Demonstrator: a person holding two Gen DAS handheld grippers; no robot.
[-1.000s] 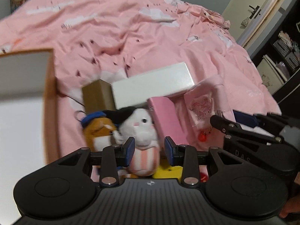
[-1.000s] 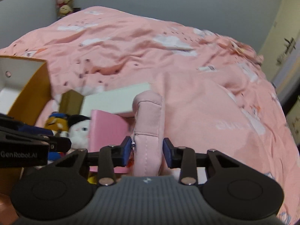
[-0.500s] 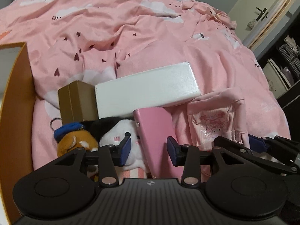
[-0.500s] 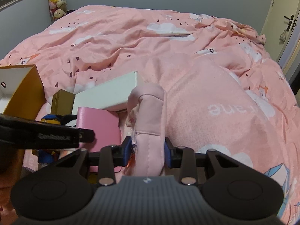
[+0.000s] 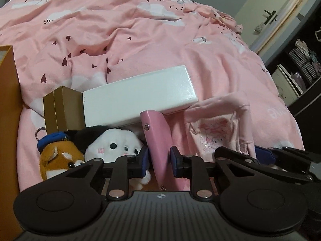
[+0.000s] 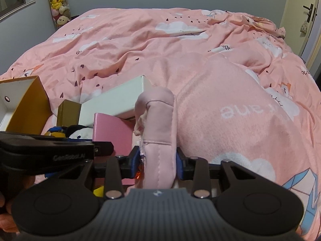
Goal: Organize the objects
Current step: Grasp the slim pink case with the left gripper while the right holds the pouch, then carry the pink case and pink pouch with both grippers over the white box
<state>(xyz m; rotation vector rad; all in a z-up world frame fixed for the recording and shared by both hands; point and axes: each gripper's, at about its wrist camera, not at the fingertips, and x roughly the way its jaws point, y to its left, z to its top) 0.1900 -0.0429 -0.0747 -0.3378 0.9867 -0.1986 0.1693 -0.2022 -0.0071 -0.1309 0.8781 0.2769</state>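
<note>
On the pink bed lies a heap: a pink notebook (image 5: 156,136), a long white box (image 5: 140,98), a gold box (image 5: 62,108), a white plush (image 5: 114,146) and a brown dog plush (image 5: 60,160). My left gripper (image 5: 159,161) is closing its jaws on the notebook's near edge, and the blue pads touch both faces. My right gripper (image 6: 158,160) is shut on a pink fabric pouch (image 6: 158,124) that stands upright between its pads, just right of the notebook (image 6: 112,128). The left gripper's side (image 6: 96,148) shows at the left of the right wrist view.
An orange box with a white inside (image 6: 30,104) stands open at the left of the heap. The pink quilt (image 6: 240,100) stretches far and right. A door (image 6: 309,14) and dark shelves (image 5: 301,60) lie beyond the bed. Something yellow (image 6: 98,190) sits under the grippers.
My left gripper shifted right from the white plush to the pink notebook and narrowed its jaws onto it. The right gripper kept hold of the pouch and came a little lower.
</note>
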